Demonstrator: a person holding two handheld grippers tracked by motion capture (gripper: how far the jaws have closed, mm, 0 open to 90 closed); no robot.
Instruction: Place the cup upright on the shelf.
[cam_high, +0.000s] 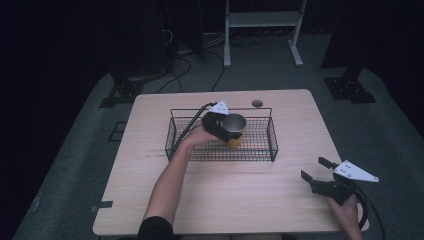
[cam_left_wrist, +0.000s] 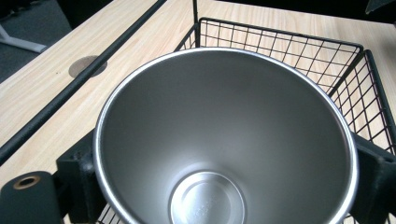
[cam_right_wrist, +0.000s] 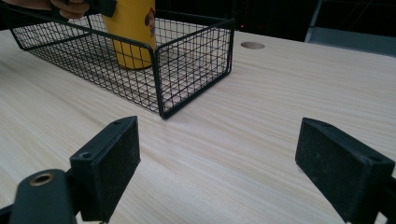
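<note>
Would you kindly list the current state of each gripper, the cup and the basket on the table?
Left gripper: shut on the cup, inside the basket.
Right gripper: open, holding nothing, over the table near the person's right hand.
Yellow steel cup: upright, empty, gripped at its rim.
Wire basket: upright on the table, holding the cup.

Count: one yellow cup (cam_high: 233, 131) held in the left claw (cam_high: 223, 126), one wire basket (cam_high: 272, 135), one worktop (cam_high: 225, 195), two claws.
</note>
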